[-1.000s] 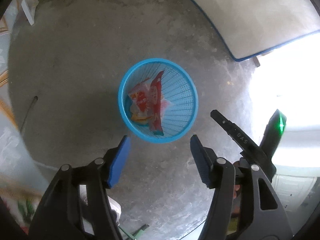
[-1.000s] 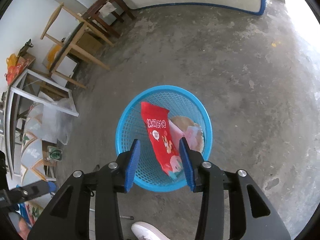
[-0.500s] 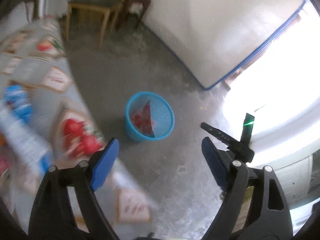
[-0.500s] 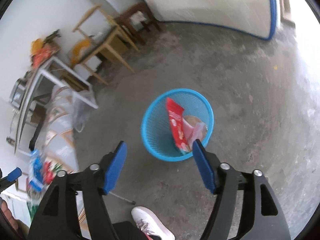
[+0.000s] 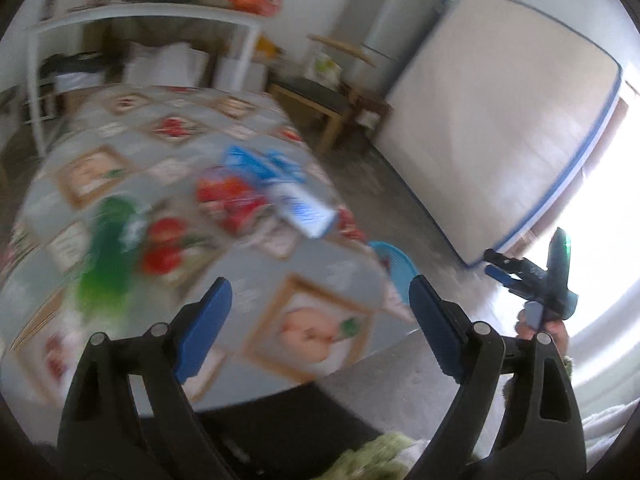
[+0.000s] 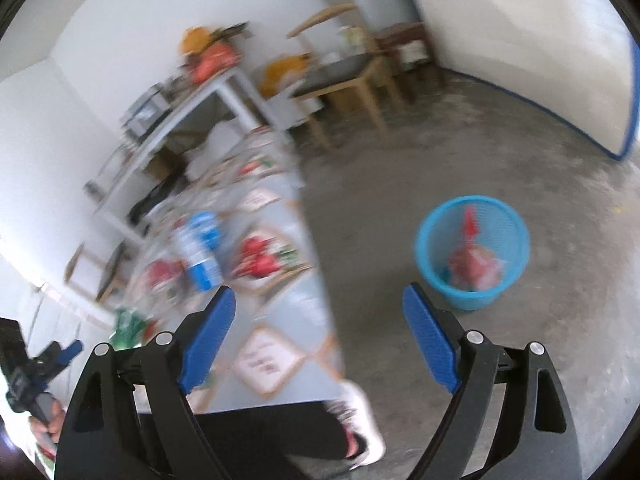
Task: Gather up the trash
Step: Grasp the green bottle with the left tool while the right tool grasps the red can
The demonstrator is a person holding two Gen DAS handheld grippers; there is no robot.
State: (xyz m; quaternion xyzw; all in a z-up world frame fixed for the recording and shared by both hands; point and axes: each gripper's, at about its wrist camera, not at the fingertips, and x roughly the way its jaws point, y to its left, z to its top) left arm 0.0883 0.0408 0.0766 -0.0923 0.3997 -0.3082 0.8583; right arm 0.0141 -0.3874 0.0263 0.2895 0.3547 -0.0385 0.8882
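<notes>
I see the concrete floor (image 6: 460, 152) as the largest surface, with a white blue-edged mattress (image 5: 500, 132) standing upright against the wall. Next in size is the desk (image 5: 132, 128), covered with a patterned cloth printed with framed fruit pictures; motion blur softens both views. On the desk I can make out a blue-and-white packet (image 5: 304, 208) near the edge facing the mattress, a red packet (image 5: 232, 200) just beside it, and a green item (image 5: 108, 248) further left; blur prevents me from identifying these more exactly. The blue mesh basket (image 6: 474, 252) stands on the floor, apart from the desk, and holds red and pink wrappers (image 6: 472, 256); in the left wrist view only part of its rim shows past the desk corner. The left gripper (image 5: 320, 322) hovers above the near desk corner with its fingers spread wide and nothing between them. The right gripper (image 6: 318, 332) is over the floor between the desk side and the basket, its fingers likewise spread wide and holding nothing. A white shoe (image 6: 360, 420) of the person shows at the bottom of the right wrist view.
</notes>
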